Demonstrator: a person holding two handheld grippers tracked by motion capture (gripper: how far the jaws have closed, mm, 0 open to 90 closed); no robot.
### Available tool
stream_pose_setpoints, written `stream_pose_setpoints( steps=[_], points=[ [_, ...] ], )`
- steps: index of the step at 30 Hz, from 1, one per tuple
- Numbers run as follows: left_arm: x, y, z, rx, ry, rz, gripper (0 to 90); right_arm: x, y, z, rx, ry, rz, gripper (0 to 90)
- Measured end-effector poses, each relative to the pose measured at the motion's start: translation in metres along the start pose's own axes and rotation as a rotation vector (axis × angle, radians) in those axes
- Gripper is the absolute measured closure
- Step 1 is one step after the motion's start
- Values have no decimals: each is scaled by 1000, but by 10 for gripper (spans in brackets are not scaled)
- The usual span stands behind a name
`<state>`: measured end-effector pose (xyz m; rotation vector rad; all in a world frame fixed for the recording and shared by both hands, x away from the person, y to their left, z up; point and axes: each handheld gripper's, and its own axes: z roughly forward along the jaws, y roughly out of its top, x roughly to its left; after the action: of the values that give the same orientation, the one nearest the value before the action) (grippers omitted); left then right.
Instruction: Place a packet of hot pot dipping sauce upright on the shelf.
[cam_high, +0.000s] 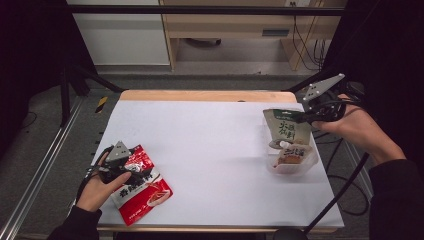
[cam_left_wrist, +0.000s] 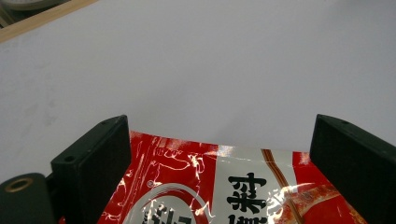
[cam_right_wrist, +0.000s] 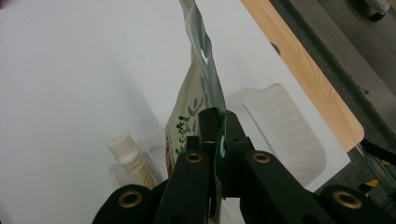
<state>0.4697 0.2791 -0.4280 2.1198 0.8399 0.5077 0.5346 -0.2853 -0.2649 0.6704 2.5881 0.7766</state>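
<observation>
Green-and-white foil sauce pouch (cam_high: 284, 126) | your right gripper (cam_high: 306, 118) clamps it above clear plastic tray (cam_high: 295, 167), three o'clock | lowering remains | left gripper (cam_left_wrist: 219, 154) gapes over red foil packet (cam_left_wrist: 224, 186).

Green-and-white sauce pouch (cam_high: 284, 126) up on edge over the clear plastic tray (cam_high: 295, 165)!
Red sauce packet (cam_high: 142, 186) lies flat at the white table's near-left corner; a spouted pouch (cam_high: 291, 154) sits in the tray at the right.
</observation>
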Motion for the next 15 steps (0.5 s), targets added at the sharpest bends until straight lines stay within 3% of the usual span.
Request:
stream_pose_setpoints(
  steps=[15],
  points=[
    [-2, -2, 3, 11, -4, 3, 53, -5, -6, 24, 23, 12, 1, 900]
  ],
)
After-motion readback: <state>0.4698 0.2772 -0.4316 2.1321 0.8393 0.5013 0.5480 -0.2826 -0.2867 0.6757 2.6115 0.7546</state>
